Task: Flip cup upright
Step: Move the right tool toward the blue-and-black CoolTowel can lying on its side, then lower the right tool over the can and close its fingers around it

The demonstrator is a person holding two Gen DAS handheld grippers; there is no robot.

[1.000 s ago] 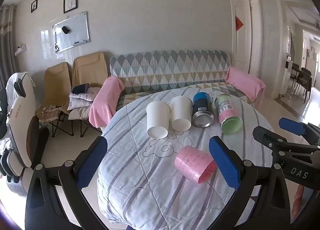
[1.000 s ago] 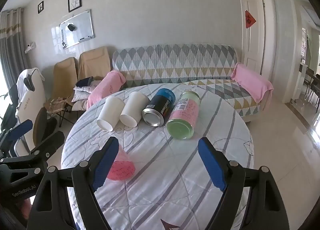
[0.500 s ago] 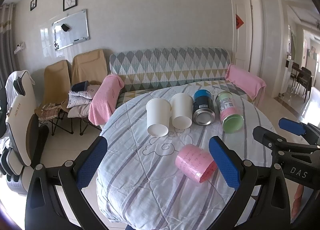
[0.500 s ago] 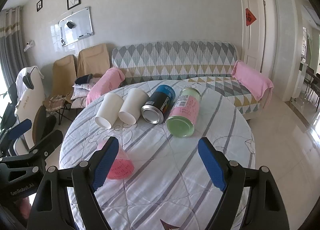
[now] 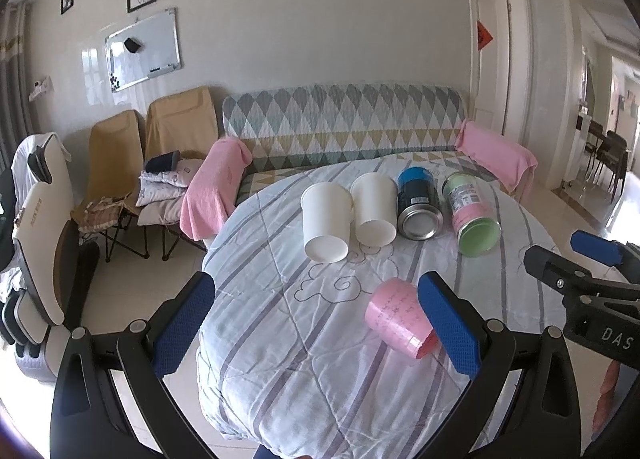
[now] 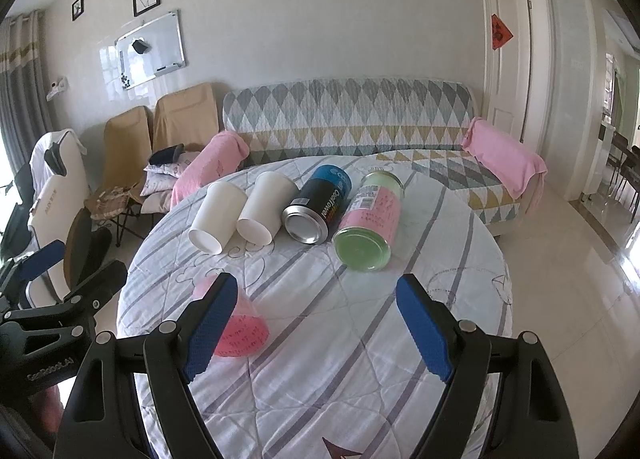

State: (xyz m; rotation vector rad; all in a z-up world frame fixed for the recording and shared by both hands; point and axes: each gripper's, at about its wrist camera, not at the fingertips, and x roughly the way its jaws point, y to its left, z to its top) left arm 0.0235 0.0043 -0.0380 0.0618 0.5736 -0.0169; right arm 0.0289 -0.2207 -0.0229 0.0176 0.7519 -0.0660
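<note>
A pink cup lies on its side on the striped tablecloth, mouth toward me; it also shows in the right wrist view, partly behind the left finger. Two white paper cups lie on their sides farther back, beside a dark blue can and a green-lidded jar. My left gripper is open and empty, its right finger close beside the pink cup. My right gripper is open and empty above the table, right of the pink cup.
The round table has a quilted striped cover and its near-left edge drops to the floor. A patterned sofa with pink towels stands behind. Folding chairs and an office chair stand at the left.
Both grippers have edged slightly forward and lower toward the table. The cups and cans have not moved. Both grippers stay open.
</note>
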